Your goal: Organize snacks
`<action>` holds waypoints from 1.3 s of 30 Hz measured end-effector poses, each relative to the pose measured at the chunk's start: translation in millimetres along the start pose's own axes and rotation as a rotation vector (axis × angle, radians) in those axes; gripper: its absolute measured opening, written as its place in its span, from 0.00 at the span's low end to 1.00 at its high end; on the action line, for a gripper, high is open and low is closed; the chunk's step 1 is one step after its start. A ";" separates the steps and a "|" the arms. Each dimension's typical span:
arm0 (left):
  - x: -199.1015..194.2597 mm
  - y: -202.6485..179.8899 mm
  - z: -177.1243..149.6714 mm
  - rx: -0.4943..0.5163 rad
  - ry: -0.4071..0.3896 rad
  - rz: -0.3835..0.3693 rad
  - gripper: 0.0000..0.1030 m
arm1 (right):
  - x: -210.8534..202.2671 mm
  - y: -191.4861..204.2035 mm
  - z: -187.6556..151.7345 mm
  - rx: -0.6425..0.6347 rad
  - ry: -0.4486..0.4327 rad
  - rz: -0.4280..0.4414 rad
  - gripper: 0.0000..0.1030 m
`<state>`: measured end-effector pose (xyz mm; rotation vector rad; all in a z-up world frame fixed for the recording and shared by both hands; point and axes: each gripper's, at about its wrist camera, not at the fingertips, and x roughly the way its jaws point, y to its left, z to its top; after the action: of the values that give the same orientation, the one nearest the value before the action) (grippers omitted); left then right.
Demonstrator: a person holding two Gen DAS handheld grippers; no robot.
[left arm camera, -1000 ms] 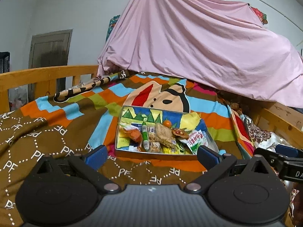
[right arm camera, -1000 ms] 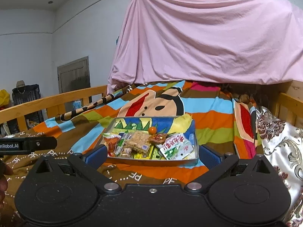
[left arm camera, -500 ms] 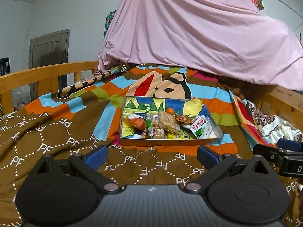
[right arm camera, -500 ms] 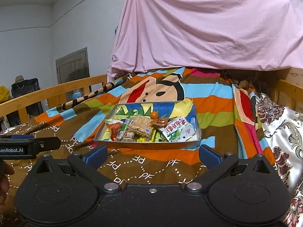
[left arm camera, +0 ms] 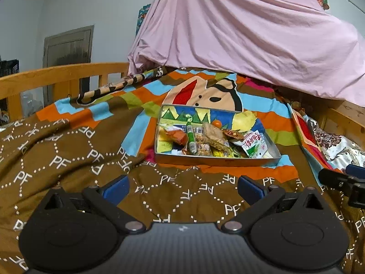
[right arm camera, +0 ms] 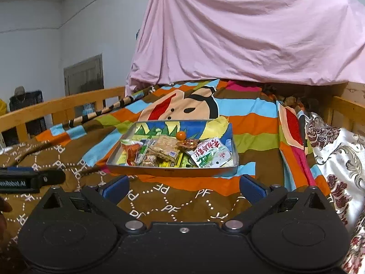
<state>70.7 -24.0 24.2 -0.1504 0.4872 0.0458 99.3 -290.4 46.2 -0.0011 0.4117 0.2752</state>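
A shallow metal tray point(left arm camera: 214, 161) point(right arm camera: 168, 172) lies on the bed, piled with several snack packets. Among them are a green-and-white packet point(left arm camera: 254, 147) point(right arm camera: 211, 154), a biscuit pack point(left arm camera: 214, 134) point(right arm camera: 165, 148), a green tube point(left arm camera: 191, 137), an orange packet point(left arm camera: 176, 135) point(right arm camera: 132, 148) and a small orange ball point(left arm camera: 216, 122) point(right arm camera: 181, 134). My left gripper point(left arm camera: 183, 186) hovers open over the brown blanket, short of the tray, holding nothing. My right gripper point(right arm camera: 183, 186) is open too, just before the tray's near wall. Each gripper shows at the edge of the other's view.
A brown "PF" blanket point(left arm camera: 68, 157) and a striped cartoon quilt point(right arm camera: 251, 118) cover the bed. Wooden rails point(left arm camera: 57, 77) point(right arm camera: 349, 109) run along both sides. A pink sheet point(left arm camera: 251, 41) drapes over the far end. A patterned white cushion point(right arm camera: 337, 157) lies right.
Both views have tilted down and drawn back a little, so the tray sits higher in frame and more brown blanket shows before it. Both grippers stay open.
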 end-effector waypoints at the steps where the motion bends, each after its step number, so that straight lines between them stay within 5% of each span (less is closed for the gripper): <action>1: 1.6 0.4 -1.8 -0.009 0.004 0.001 1.00 | 1.2 -1.1 -1.3 0.007 -0.001 0.003 0.99; 13: 14.9 -0.2 -15.8 -0.015 0.059 0.016 1.00 | 21.2 -2.7 -20.8 0.008 0.073 0.004 0.99; 39: 14.2 1.1 -18.4 -0.005 0.078 0.026 1.00 | 25.2 0.8 -25.2 -0.013 0.091 0.015 0.99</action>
<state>74.6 -25.6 1.4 -0.1508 0.5674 0.0670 111.3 -284.4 13.3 -0.0232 0.5002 0.2934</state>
